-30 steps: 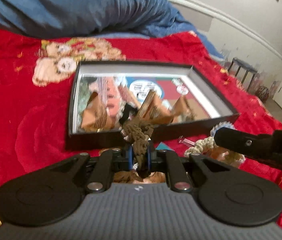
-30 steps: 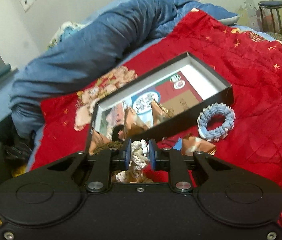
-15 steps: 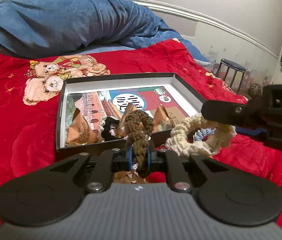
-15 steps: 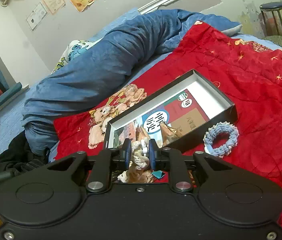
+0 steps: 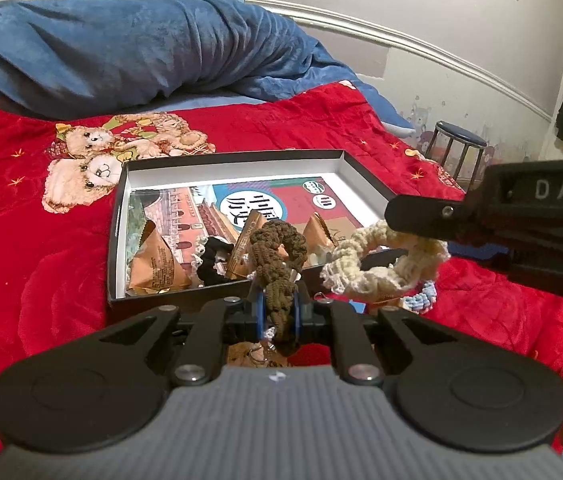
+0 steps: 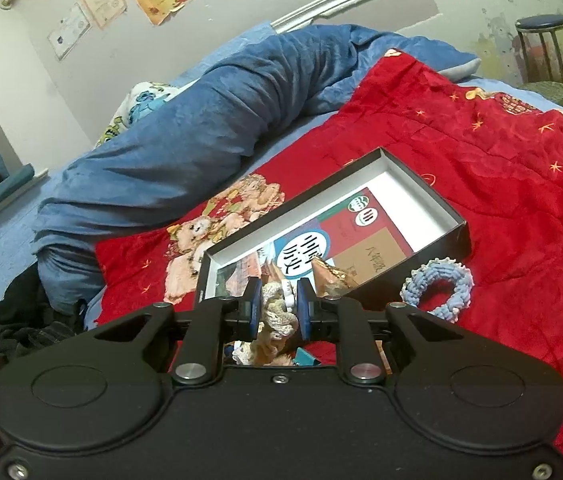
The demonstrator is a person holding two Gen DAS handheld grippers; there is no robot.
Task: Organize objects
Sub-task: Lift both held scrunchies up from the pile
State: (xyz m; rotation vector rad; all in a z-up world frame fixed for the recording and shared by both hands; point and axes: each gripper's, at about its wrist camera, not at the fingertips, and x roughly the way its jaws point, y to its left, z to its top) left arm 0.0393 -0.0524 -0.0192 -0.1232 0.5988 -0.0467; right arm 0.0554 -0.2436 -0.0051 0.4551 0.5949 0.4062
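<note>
My left gripper (image 5: 277, 312) is matt black plastic with a ribbed grey housing and bright metal screws; its blue pads pinch a brown scrunchie (image 5: 279, 254) of rough knitted yarn. My right gripper (image 6: 277, 312), the same matt plastic, grips a cream scrunchie (image 5: 381, 258), fuzzy crochet. The box (image 6: 455, 236) looks like matt black card, white inside, holding a glossy printed booklet (image 5: 257, 204) and shiny foil packets (image 5: 157, 266). The red blanket (image 6: 501, 168) is plush with a velvety sheen.

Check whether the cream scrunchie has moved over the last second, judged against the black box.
Yes. The cream scrunchie, clamped in the right tongs, has risen from beside the black box to above its front wall.
</note>
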